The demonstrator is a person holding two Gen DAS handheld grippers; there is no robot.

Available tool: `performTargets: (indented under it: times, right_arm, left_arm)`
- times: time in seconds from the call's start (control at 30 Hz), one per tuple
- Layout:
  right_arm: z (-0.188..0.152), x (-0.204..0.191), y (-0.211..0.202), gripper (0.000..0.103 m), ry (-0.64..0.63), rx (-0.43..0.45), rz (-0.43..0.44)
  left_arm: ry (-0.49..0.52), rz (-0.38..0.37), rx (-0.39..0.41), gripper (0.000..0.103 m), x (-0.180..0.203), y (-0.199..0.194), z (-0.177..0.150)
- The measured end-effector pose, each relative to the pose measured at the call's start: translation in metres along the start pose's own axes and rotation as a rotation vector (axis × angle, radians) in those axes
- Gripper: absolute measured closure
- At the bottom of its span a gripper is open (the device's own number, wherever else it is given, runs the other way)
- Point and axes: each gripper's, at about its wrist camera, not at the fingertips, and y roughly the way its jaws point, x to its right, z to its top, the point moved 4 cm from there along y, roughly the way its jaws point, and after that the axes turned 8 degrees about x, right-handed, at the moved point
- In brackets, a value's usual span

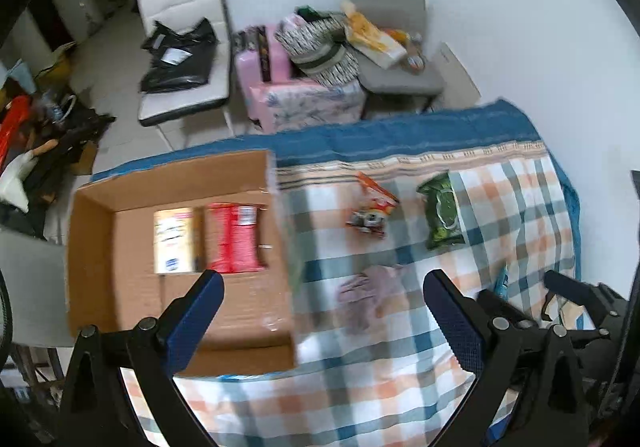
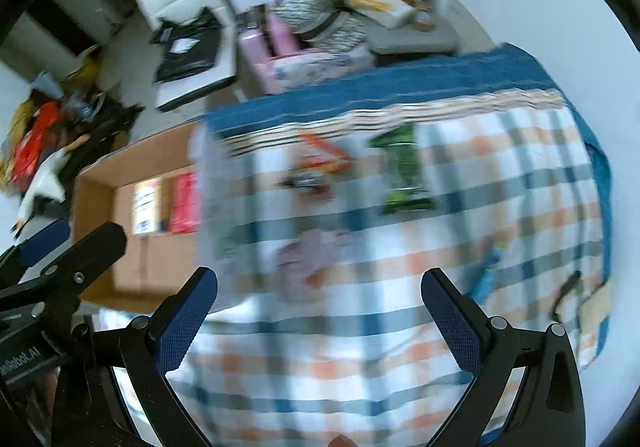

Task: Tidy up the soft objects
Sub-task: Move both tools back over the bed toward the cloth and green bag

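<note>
A cardboard box (image 1: 92,247) sits on the left of a checked bedspread (image 1: 360,375) and holds a red pack (image 1: 234,237) and a cream pack (image 1: 174,239). A pink-grey soft cloth (image 1: 366,297) lies on the spread, just ahead of my open, empty left gripper (image 1: 322,287). An orange snack pack (image 1: 374,207) and a green pack (image 1: 440,213) lie farther back. My right gripper (image 2: 320,285) is open and empty; the cloth (image 2: 308,259), the box (image 2: 100,199), the orange pack (image 2: 320,163) and the green pack (image 2: 404,171) show blurred ahead of it.
A blue item (image 1: 502,281) and a bag with a black strap (image 2: 588,299) lie at the right of the spread. Beyond the bed stand a white chair (image 1: 184,47) with a black bag, pink storage bags (image 1: 288,87) and a grey chair (image 1: 400,47) with clutter.
</note>
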Motion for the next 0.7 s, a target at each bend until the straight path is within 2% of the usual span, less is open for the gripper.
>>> performTargets:
  times: [0.17,0.23,0.3,0.43,0.53,0.7]
  right_arm:
    - [-0.01,0.092,0.035,0.0,0.131,-0.08,-0.073]
    - [-0.018,0.12,0.051,0.0,0.184,-0.112,-0.075]
    - [-0.019,0.139,0.072,0.0,0.216,-0.148,-0.038]
    - [-0.008,0.144,0.105,0.0,0.199,-0.187,0.039]
    - [0.01,0.132,0.128,0.0,0.158,-0.208,0.057]
    - [0.038,0.115,0.166,0.0,0.088,-0.248,0.061]
  left_arm:
    - [0.1,0.003,-0.149,0.001,0.047,0.061,-0.011]
    - [0.125,0.006,-0.203,0.001,0.057,0.085,-0.017]
    - [0.144,0.026,-0.249,0.001,0.063,0.106,-0.024]
    - [0.145,0.03,-0.349,0.001,0.07,0.146,-0.042]
    - [0.169,0.069,-0.402,0.001,0.072,0.172,-0.054]
    - [0.179,0.129,-0.444,0.001,0.07,0.199,-0.064]
